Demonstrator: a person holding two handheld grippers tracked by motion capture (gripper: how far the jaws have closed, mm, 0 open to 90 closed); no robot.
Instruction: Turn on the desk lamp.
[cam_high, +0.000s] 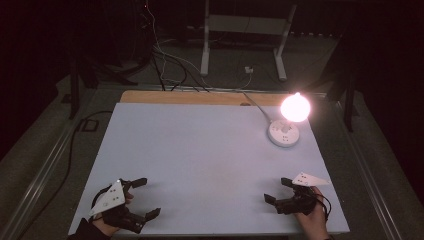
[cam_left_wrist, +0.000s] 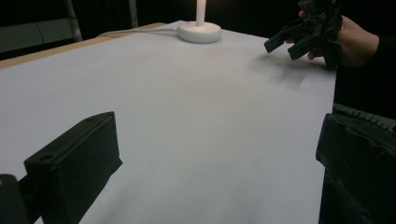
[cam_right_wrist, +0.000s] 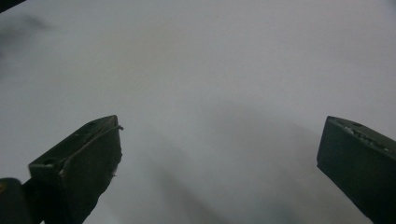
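Observation:
A person holds two black grippers low over a pale blue-white table top (cam_high: 200, 155). My left gripper (cam_high: 147, 198) rests near the front left corner, jaws spread wide with nothing between them; its own view has the gripper (cam_left_wrist: 219, 158) over bare table. At the front right, my right gripper (cam_high: 278, 190) is also open and empty, pointing left across the table; in the right gripper view the gripper (cam_right_wrist: 219, 163) hangs over blank surface. The left gripper view catches the right gripper (cam_left_wrist: 299, 39) and the hand holding it at upper right.
A small lit lamp with a glowing round bulb (cam_high: 295, 107) and a white round base (cam_high: 283, 133) stands at the back right, its cord running off the rear edge. The base (cam_left_wrist: 200, 31) appears far off in the left gripper view. Dark floor, cables and white frame legs lie behind.

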